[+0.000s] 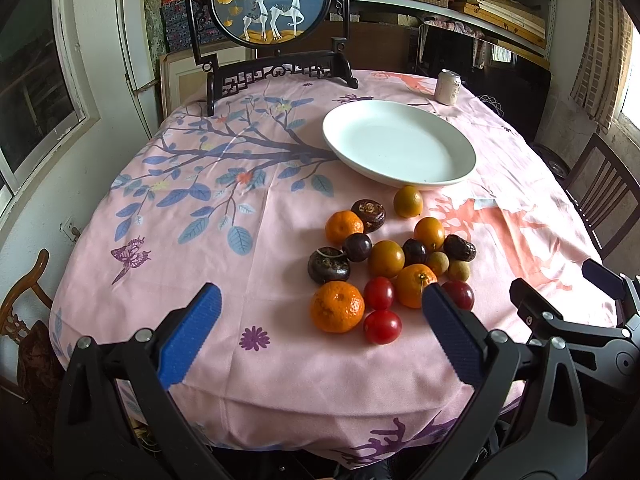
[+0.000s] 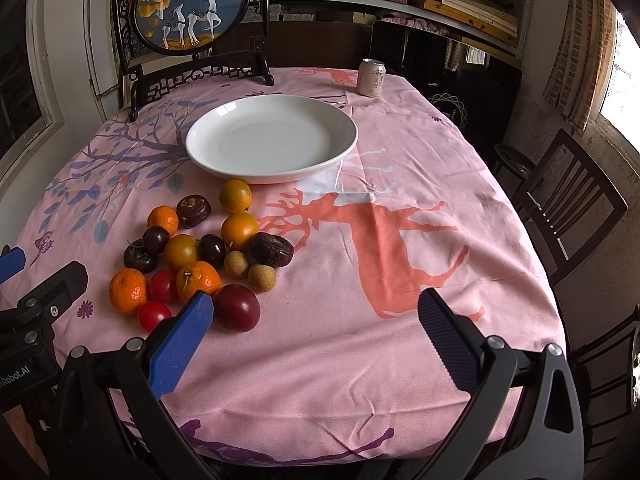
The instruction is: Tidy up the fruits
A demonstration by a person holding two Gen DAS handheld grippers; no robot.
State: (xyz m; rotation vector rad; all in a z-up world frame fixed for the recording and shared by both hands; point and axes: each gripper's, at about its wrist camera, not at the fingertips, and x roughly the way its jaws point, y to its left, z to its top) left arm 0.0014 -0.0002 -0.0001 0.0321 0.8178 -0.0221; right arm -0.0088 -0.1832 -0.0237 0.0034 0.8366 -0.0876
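Pink can [image 2: 371, 78] with unreadable print, white plate [image 2: 208, 152], fruit pile [image 2: 192, 256]

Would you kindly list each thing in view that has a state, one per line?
Left claw: open, holding nothing, above the cloth near the fruit.
Right claw: open, holding nothing.
Round white ceramic plate: upright, bare, no fruit on it.
Pale drink can: standing upright beyond the plate.
Heap of mixed fruit: loose on the pink cloth, none on the plate.
Round painted deer screen: standing upright.

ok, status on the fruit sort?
Left gripper open, empty. Right gripper open, empty. Mixed fruit pile on pink cloth, round white plate bare. Path clear.
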